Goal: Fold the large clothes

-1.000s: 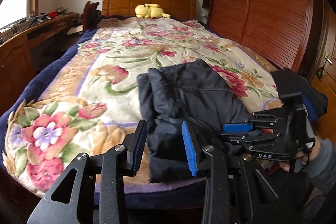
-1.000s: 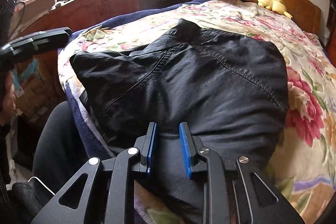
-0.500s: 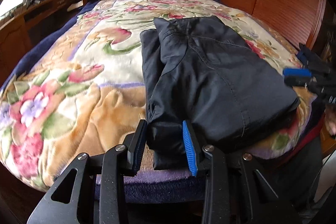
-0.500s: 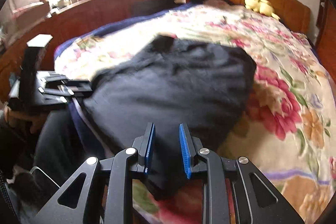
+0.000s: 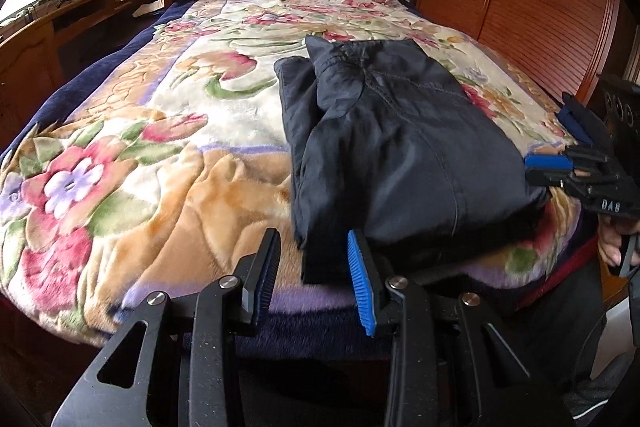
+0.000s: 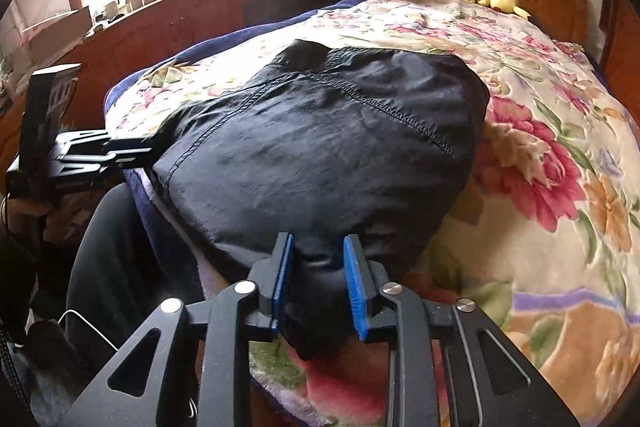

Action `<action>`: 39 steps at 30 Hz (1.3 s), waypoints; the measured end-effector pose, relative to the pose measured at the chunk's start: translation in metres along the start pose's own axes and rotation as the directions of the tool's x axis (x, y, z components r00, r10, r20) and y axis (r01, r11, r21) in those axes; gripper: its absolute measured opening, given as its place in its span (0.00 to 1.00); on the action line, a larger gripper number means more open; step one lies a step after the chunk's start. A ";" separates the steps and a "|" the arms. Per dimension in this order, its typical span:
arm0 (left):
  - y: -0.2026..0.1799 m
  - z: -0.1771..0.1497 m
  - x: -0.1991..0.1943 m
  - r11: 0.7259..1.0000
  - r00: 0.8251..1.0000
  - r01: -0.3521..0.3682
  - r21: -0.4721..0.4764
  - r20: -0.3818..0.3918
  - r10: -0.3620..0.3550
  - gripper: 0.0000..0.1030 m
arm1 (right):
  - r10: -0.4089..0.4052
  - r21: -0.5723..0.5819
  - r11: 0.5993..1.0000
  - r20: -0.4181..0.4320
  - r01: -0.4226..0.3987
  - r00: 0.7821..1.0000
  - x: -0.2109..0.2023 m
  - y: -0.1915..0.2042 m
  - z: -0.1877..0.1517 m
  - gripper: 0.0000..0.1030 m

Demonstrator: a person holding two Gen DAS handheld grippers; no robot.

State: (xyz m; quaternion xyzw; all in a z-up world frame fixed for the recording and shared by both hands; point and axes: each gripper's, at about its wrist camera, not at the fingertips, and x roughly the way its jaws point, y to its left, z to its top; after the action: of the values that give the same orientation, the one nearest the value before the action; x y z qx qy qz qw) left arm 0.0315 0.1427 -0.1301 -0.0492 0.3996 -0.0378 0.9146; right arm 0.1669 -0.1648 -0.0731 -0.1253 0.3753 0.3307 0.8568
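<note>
A bed covered by a floral blanket point(image 5: 120, 163) fills both views. Near its foot edge, toward the right-hand side as seen from the left wrist, a dark garment point(image 5: 400, 139) is laid in a compact folded bundle of several layers.

The garment is judged to be thin, soft woven cloth with stitched seams: light, limp, somewhat slick, and not fragile. Layers are expected to slide apart if only the top ply is taken. A hold through the full thickness at the near corners, by the seamed edges, is judged soundest.

The left gripper point(image 5: 312, 267) is seen with its jaws apart; the bundle's near-left corner lies between them, untouched by the left pad, and contact at the right pad cannot be told. The right gripper point(image 6: 316, 279) is opening, with a dark fold of the garment's near edge between its pads.
</note>
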 end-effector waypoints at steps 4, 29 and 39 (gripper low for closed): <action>0.000 -0.009 0.004 1.000 0.999 -0.019 0.005 -0.031 0.019 0.35 | -0.037 0.025 0.999 0.002 0.037 0.999 0.003 -0.002 -0.002 0.50; 0.006 -0.014 0.008 0.998 0.999 0.034 -0.059 -0.013 -0.035 0.35 | -0.195 0.026 0.981 0.004 0.194 0.981 0.031 -0.075 0.066 0.70; 0.014 -0.005 0.016 0.993 0.997 0.077 -0.092 0.000 -0.077 0.35 | -0.170 0.077 0.982 -0.062 0.174 0.983 0.116 -0.120 0.117 0.70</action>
State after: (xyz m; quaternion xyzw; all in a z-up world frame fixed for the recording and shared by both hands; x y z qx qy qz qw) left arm 0.0386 0.1543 -0.1466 -0.1065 0.4005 -0.0548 0.9084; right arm 0.3699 -0.1458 -0.0811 -0.1311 0.3999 0.2361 0.8759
